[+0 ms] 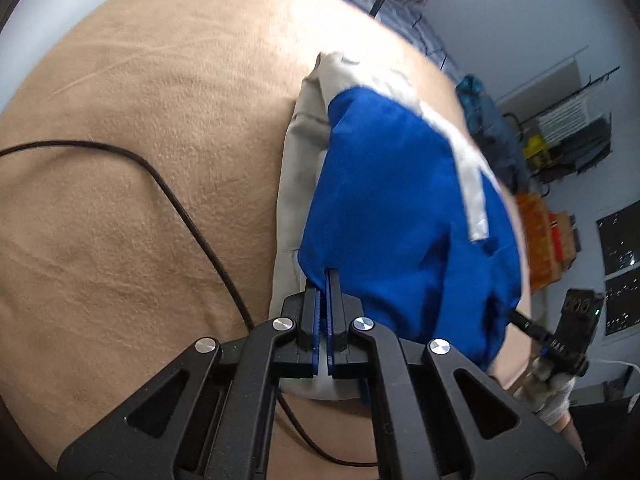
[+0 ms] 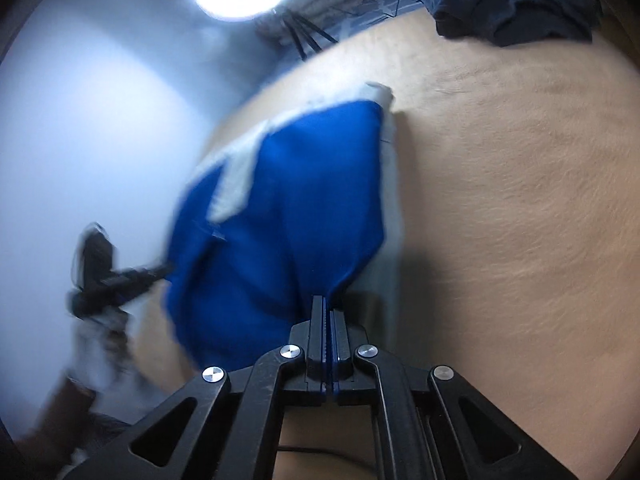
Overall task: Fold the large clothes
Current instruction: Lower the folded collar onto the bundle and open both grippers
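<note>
Item: blue-and-grey garment, part-folded on a tan-covered bed. Left gripper and right gripper each clamped on a blue corner. Handling note — carry both corners level and taut, lay edge on edge, clear of the black cable.

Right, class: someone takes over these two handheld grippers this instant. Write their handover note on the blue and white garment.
Left gripper: shut on the blue and white garment at its near edge.
Right gripper: shut on the same garment's near edge.
Garment: partly lifted over the tan cover, far part lying on it.
Dark clothes lie at the far edge.
Done: both corners gripped.
Left: carry the fold over, lay it flat, release.
</note>
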